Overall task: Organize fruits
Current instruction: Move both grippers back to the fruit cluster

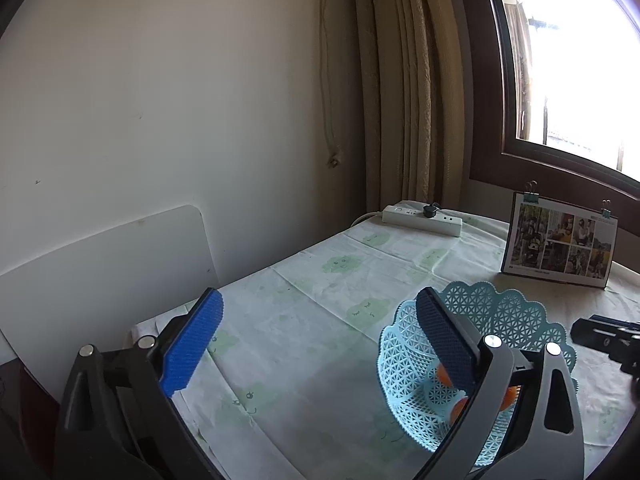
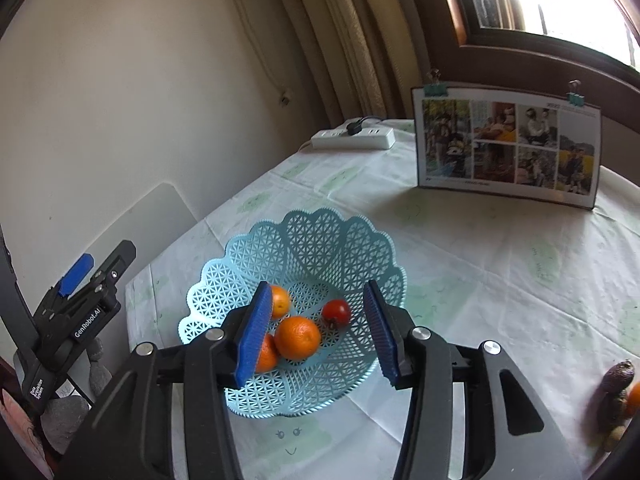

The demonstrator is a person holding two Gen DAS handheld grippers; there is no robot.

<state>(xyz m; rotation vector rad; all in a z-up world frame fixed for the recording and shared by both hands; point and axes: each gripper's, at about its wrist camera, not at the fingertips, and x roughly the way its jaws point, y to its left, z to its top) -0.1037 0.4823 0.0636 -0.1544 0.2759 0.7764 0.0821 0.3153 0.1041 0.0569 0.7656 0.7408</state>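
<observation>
A light blue lattice basket [image 2: 312, 236] stands on the table. In it lie three oranges [image 2: 298, 338] and a small red tomato [image 2: 336, 312]; one orange is half hidden behind my finger. My right gripper [image 2: 317, 292] hangs open just above the basket, with nothing between its blue pads. My left gripper [image 1: 320, 300] is open and empty, left of the basket [image 1: 512, 312], and its right finger covers most of the oranges [image 1: 444, 374]. More fruit lies at the table's right edge: a dark wrinkled piece [image 2: 618, 376] and an orange [image 2: 634, 398].
A photo calendar [image 2: 508, 148] held by binder clips stands behind the basket. A white power strip [image 2: 354, 138] lies at the far corner by the curtain. A white board [image 1: 100, 264] leans on the wall at the table's left side.
</observation>
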